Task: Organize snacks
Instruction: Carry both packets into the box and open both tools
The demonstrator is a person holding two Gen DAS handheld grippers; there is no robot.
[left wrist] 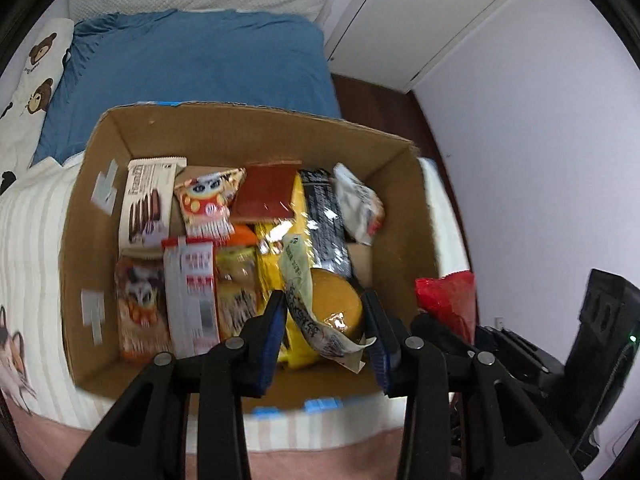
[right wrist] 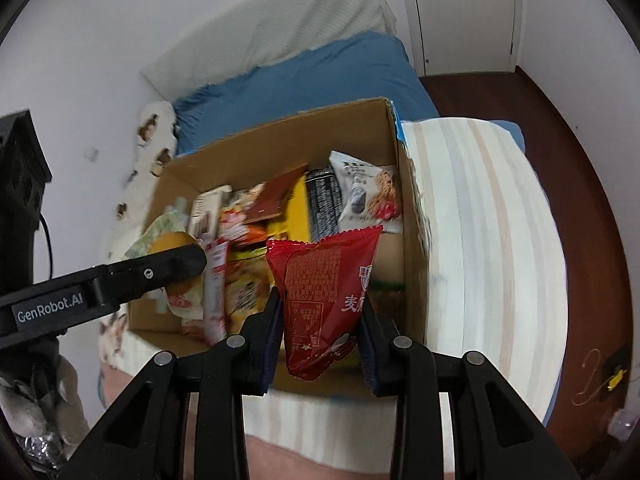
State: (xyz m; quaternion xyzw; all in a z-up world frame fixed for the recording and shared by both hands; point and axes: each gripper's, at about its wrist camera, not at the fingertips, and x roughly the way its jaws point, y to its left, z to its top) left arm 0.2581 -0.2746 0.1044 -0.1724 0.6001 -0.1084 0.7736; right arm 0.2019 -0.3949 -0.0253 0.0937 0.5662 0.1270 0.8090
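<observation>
Holding both snacks above the open brown cardboard box (left wrist: 248,128), you have the left gripper (left wrist: 324,316) pinching a round yellow cake in a clear printed wrapper (left wrist: 334,304) and the right gripper (right wrist: 322,316) pinching a red foil snack packet (right wrist: 320,280). Slick wrappers could slide from the pads if you swing fast. Packed snacks fill the box below; the striped bed cover (right wrist: 480,208) lies right, the blue blanket (left wrist: 192,68) far.

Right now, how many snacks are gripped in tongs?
2. The left tongs hold a round yellow cake in a clear wrapper; the right tongs hold a red packet. Both hang above the cardboard box, which holds the rest.
</observation>
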